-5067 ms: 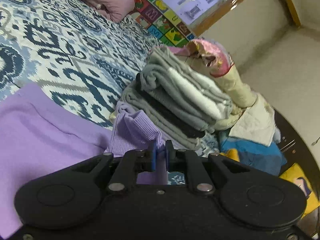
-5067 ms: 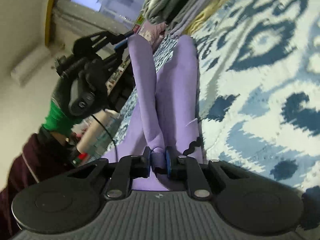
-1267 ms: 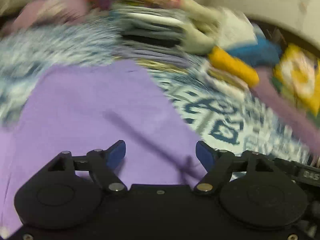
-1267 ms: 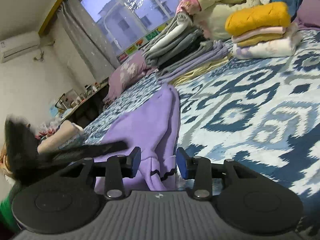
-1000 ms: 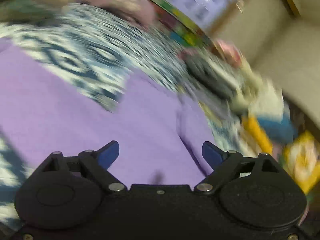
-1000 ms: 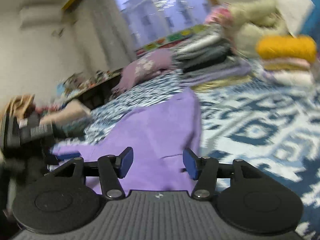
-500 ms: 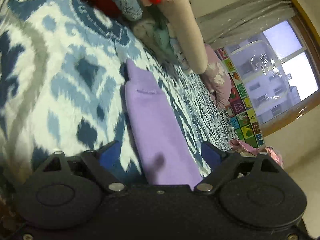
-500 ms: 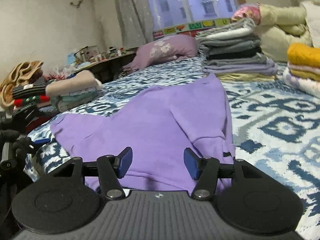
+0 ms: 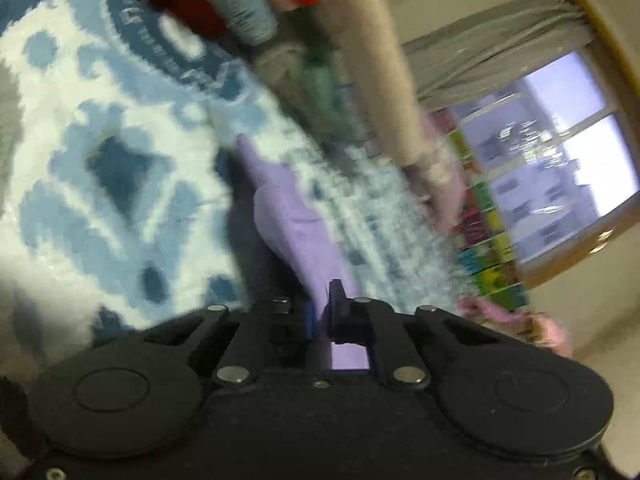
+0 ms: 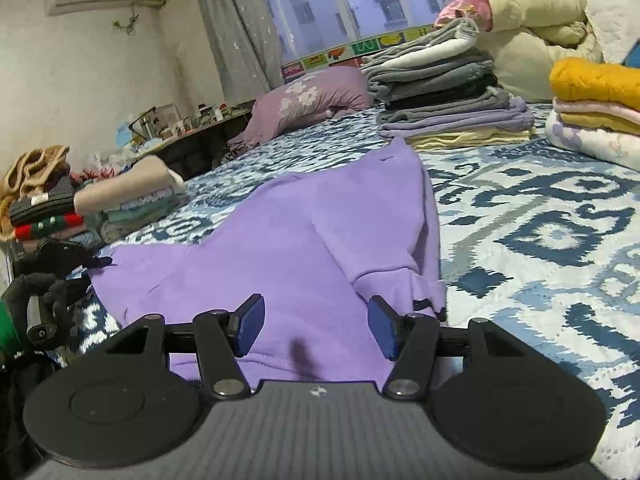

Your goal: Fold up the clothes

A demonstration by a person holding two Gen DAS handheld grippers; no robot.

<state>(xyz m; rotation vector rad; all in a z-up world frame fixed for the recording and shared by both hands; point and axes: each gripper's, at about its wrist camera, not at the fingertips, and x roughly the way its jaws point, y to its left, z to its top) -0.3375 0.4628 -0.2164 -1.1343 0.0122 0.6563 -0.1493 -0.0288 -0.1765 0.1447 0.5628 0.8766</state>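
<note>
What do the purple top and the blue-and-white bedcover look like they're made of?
The purple top looks like soft, matte knit, perhaps cotton fleece: it drapes in thick, rounded folds with a stitched hem and no shine. The blue-and-white bedcover looks like a quilted, printed woven fabric, likely cotton: faint puckered stitch lines cross its pattern. The fibre itself cannot be told.

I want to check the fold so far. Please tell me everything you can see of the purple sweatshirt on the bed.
The purple sweatshirt is soft, plain knit cloth with a stitched hem along its near edge. It lies spread on the blue and white patterned bedspread, partly folded: one side is turned over the body, making a raised ridge on the right. One sleeve stretches out to the left, and the left gripper is shut on it. The right gripper is open above the near hem, and its pads are not pressing the cloth.
</note>
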